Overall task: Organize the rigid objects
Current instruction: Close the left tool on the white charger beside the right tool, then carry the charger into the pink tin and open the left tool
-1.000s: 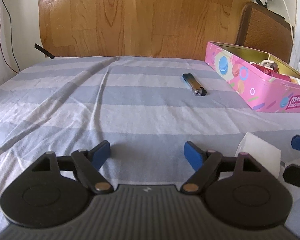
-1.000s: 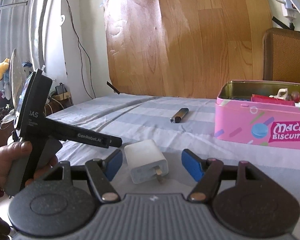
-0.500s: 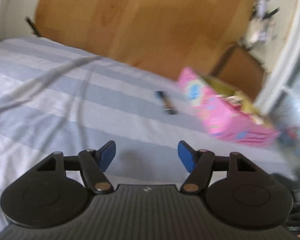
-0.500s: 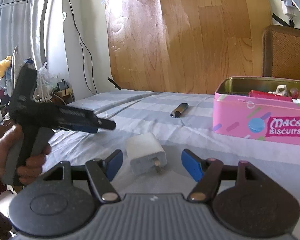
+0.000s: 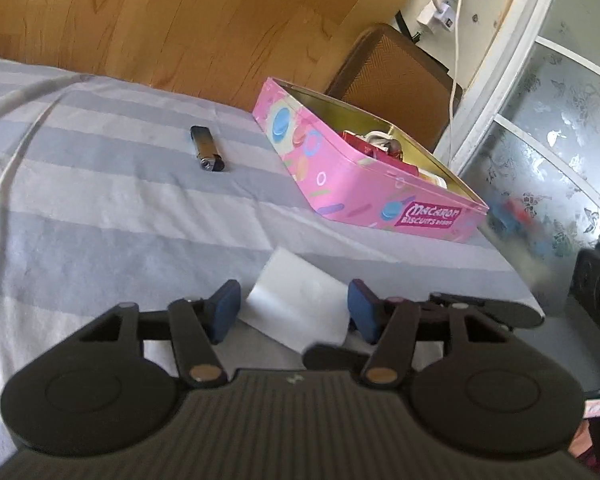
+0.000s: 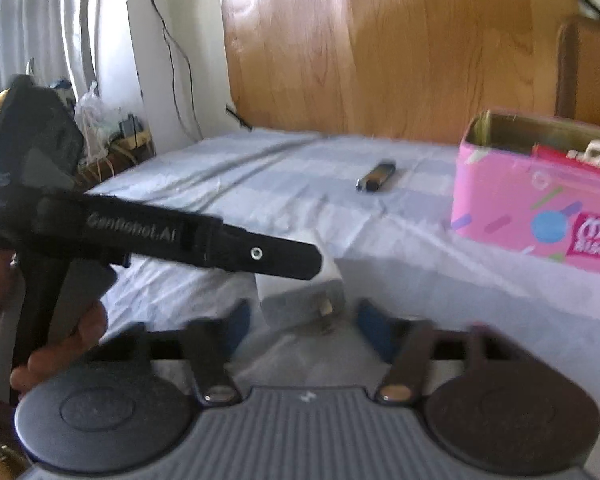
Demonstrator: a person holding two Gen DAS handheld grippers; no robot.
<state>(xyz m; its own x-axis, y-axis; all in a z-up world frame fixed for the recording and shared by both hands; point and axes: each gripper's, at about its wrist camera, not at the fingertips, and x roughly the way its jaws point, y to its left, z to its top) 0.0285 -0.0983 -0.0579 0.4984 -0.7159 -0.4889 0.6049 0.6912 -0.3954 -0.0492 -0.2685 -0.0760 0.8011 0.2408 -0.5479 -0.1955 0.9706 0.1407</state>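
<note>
A white charger plug (image 5: 300,300) lies on the striped sheet between the open blue pads of my left gripper (image 5: 290,314). It shows in the right wrist view too (image 6: 300,292), between the open pads of my right gripper (image 6: 300,328). Both grippers are open around it from different sides, neither pressing it. The left gripper's black body (image 6: 160,236) crosses the right wrist view and hides part of the plug. A dark lighter (image 5: 207,154) lies farther back. A pink biscuit tin (image 5: 360,176), open, holds several items.
The striped sheet (image 5: 100,200) covers the surface. A wooden board (image 5: 180,20) leans at the back and a brown chair (image 5: 396,76) stands behind the tin. The surface's right edge (image 5: 516,280) runs close beside the tin, with a frosted glass door beyond.
My left gripper swung right and forward, so the white plug now sits between its pads. My right gripper stayed over the plug, and its view has become blurred.
</note>
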